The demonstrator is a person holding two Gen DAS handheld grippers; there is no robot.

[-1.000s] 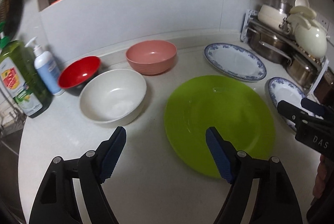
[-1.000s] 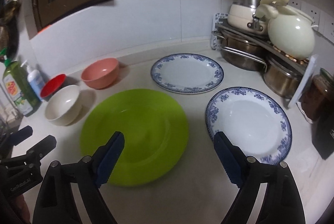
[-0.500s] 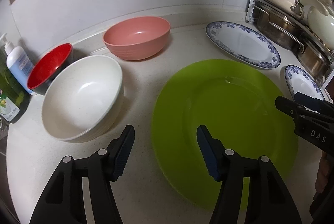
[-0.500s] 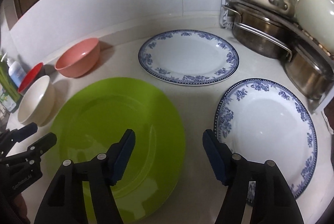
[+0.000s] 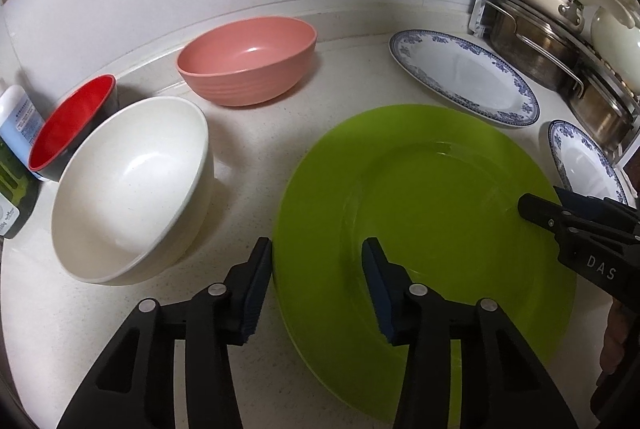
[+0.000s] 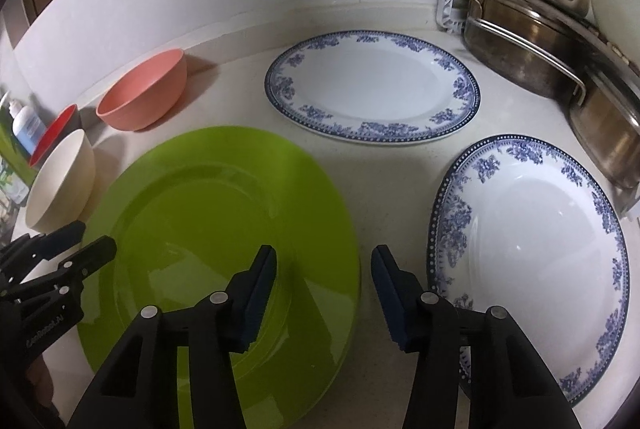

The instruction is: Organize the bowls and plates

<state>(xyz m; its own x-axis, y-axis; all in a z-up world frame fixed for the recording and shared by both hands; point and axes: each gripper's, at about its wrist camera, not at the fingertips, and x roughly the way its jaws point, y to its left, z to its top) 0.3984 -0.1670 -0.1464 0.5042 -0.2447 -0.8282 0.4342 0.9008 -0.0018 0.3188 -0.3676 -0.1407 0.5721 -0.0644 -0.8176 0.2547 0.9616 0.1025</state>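
Straddling the left rim of the lime-green plate (image 5: 432,213), the left gripper (image 5: 317,269) has its jaws apart, having just been closing, with the plate's edge between the blue pads and not pinched. The right gripper (image 6: 324,277) does likewise at the plate's right rim, jaws narrowing yet not pressing. The plate lies flat on the white counter (image 5: 248,153), between the cream bowl (image 5: 132,185) and two blue-patterned plates (image 6: 372,87) (image 6: 532,241). A pink bowl (image 5: 248,59) and a red bowl (image 5: 68,125) sit behind the cream one.
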